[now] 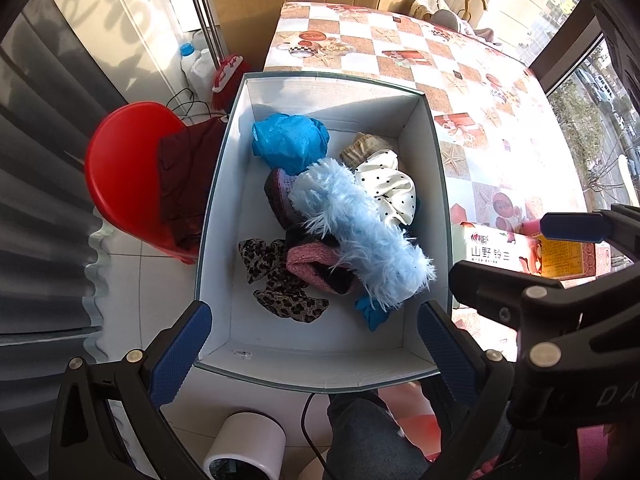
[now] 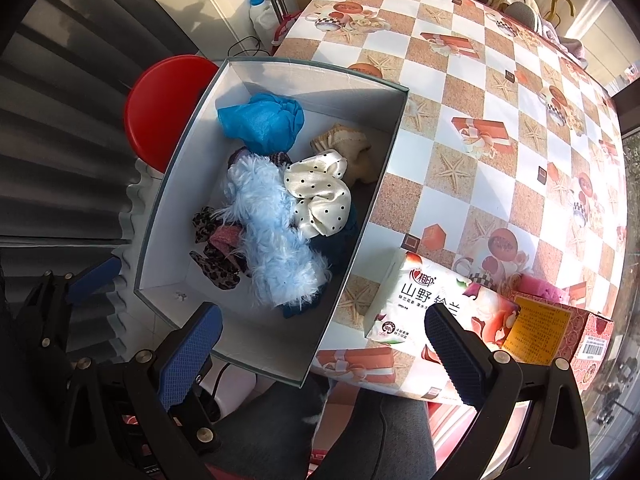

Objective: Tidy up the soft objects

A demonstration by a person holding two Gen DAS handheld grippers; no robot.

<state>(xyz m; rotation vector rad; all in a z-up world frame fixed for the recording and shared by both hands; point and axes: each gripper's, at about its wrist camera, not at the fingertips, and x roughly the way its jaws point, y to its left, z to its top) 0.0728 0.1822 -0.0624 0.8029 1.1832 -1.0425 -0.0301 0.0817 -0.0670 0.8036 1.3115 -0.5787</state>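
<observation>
Both grippers hover above the near end of the white cardboard box [image 1: 224,216], pointing down into it. The left gripper [image 1: 316,334] is spread wide and empty; the right gripper [image 2: 324,336] likewise gapes, holding nothing. Inside the box lie a fluffy light-blue scrunchie [image 1: 360,232], a polka-dot scrunchie [image 2: 320,200] and a blue cloth [image 1: 290,140], piled together

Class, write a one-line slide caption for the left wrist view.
Open left gripper above a white box of soft items, fluffy blue piece on top.
</observation>
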